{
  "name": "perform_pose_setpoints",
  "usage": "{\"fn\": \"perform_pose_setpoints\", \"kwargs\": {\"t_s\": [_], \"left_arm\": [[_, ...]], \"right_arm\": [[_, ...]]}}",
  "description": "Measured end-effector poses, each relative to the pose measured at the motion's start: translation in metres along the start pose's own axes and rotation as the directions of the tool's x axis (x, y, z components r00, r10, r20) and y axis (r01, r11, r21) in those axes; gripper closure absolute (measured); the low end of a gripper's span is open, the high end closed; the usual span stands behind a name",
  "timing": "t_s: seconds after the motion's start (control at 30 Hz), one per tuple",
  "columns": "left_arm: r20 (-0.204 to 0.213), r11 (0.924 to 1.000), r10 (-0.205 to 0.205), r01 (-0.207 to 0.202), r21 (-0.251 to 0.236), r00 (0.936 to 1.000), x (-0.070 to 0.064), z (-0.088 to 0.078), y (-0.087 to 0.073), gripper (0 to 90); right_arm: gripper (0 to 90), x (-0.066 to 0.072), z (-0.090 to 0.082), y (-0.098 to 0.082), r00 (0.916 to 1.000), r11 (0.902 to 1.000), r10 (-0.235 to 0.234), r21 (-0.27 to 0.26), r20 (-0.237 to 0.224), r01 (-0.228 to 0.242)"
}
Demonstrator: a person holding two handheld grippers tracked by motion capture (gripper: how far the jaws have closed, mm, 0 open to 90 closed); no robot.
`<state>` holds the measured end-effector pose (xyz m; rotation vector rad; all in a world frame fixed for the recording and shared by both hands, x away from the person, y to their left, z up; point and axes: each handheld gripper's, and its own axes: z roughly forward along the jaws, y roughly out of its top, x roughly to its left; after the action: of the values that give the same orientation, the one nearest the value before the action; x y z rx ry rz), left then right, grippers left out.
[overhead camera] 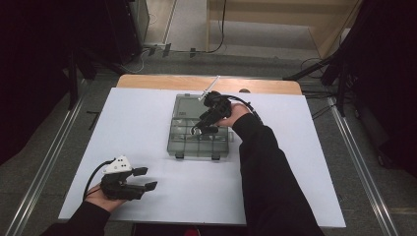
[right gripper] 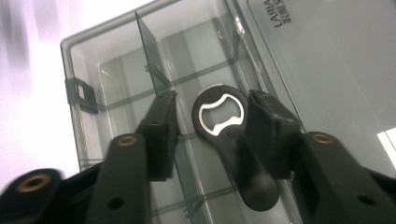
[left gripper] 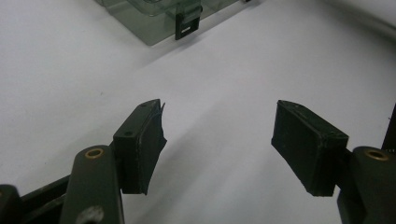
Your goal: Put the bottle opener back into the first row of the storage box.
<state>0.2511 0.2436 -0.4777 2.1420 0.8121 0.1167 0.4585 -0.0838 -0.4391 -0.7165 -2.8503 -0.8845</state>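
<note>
the right gripper (right gripper: 212,126) hangs over a smoky clear plastic organizer box (right gripper: 102,65) with thin dividers; its matte black jaws stand apart, the glossy black bottle opener (right gripper: 224,135) with a metal mouth lying between them. the left gripper (left gripper: 217,140) rests spread over the smooth white tabletop (left gripper: 224,70), nothing between.

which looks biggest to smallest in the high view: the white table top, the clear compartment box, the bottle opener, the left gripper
1. white table top
2. clear compartment box
3. left gripper, nearer the camera, so its rank is less sure
4. bottle opener, mostly hidden by the right gripper
</note>
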Motion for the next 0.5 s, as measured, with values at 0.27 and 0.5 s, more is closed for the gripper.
{"fn": "perform_pose_setpoints", "kwargs": {"t_s": [0.27,0.5], "left_arm": [[-0.003,1.0000,0.003,-0.003,0.000,1.0000,0.000,0.000,0.000,33.4],[-0.005,1.0000,-0.003,0.003,0.002,1.0000,0.000,0.000,-0.001,33.4]], "right_arm": [[32.6,0.011,-0.006,-0.005,0.9980,0.9972,0.063,-0.041,0.003,-0.062],[23.3,0.023,-0.010,-0.012,0.9909,0.9913,0.122,-0.056,0.057,-0.119]]}}
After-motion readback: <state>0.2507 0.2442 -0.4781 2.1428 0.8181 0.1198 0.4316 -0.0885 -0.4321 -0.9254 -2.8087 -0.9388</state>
